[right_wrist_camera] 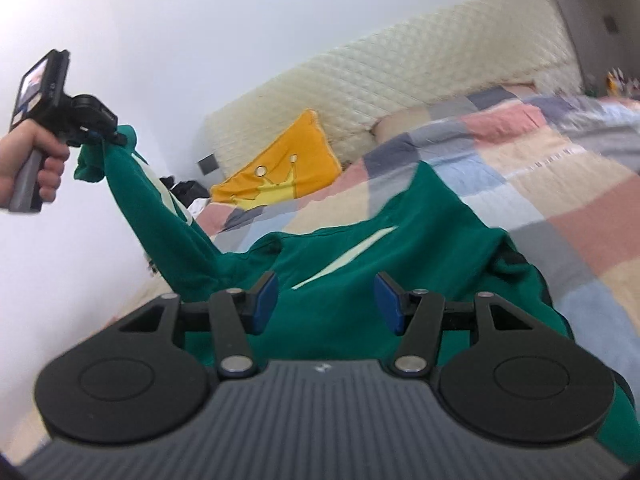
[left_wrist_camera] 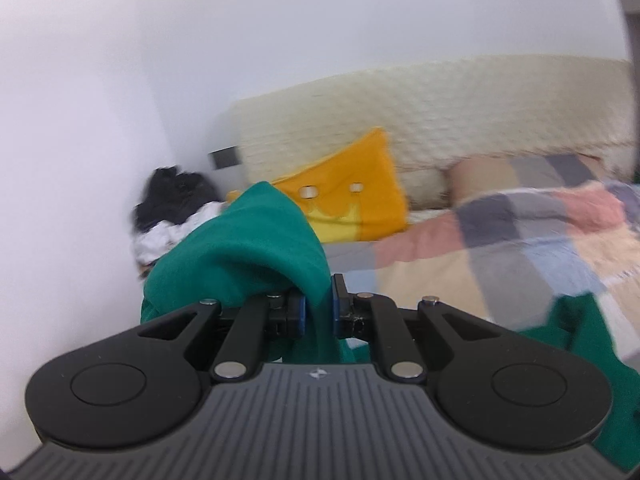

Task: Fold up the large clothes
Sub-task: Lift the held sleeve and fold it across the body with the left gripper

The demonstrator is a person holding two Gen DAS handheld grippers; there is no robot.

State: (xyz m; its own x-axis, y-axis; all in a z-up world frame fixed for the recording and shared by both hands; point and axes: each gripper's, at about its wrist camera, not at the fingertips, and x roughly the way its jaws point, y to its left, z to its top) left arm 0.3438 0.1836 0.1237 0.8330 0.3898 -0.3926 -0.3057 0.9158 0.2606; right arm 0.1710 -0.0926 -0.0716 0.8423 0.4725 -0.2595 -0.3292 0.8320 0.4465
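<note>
A large green garment with pale stripes lies spread on the patchwork bed cover. My left gripper is shut on a bunched sleeve end of the green garment and holds it up in the air. In the right wrist view the left gripper shows at the far left, lifting the sleeve away from the bed. My right gripper is open and empty, hovering just above the garment's body.
A yellow cushion with a crown leans on the cream quilted headboard. A pillow lies under the cover. A dark and white clothes pile sits by the white wall at left.
</note>
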